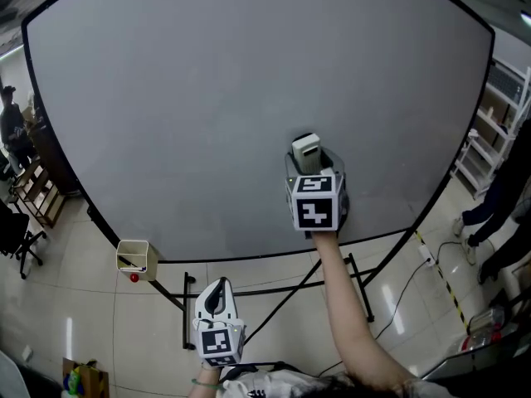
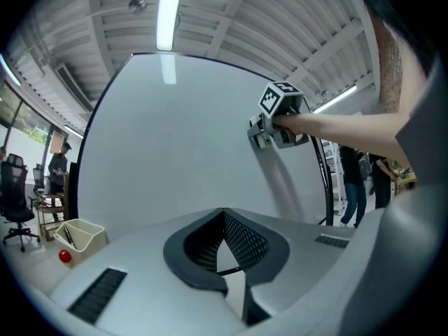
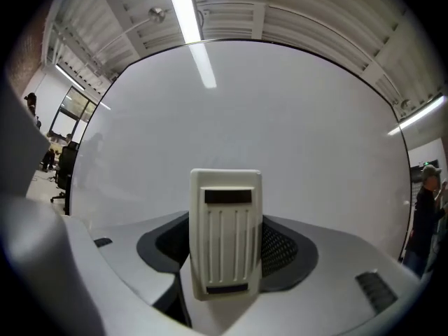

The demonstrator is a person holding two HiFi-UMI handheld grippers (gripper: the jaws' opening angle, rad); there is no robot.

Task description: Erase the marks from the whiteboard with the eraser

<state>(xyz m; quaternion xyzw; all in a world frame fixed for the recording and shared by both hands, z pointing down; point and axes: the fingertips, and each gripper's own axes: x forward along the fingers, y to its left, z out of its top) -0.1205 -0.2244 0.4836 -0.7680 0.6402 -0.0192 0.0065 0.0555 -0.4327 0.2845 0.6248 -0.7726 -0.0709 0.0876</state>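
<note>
The large whiteboard [image 1: 207, 106] fills the head view, and I see no marks on it. My right gripper [image 1: 314, 172] is shut on a cream eraser [image 1: 306, 150] and holds it against the board's lower right part. In the right gripper view the eraser [image 3: 225, 242] stands upright between the jaws, with the whiteboard [image 3: 280, 117] blank behind it. My left gripper [image 1: 217, 298] hangs below the board's bottom edge, shut with nothing in it. From the left gripper view the jaws [image 2: 222, 247] are closed and the right gripper [image 2: 278, 121] shows at the whiteboard [image 2: 175, 145].
A small cream bin [image 1: 134, 258] with markers hangs at the board's lower left, a red object [image 1: 133, 278] under it. Black stand legs [image 1: 274, 297] cross below the board. Shelving [image 1: 498, 123] and a person's legs [image 1: 498, 197] are at the right; another person [image 1: 12, 127] stands far left.
</note>
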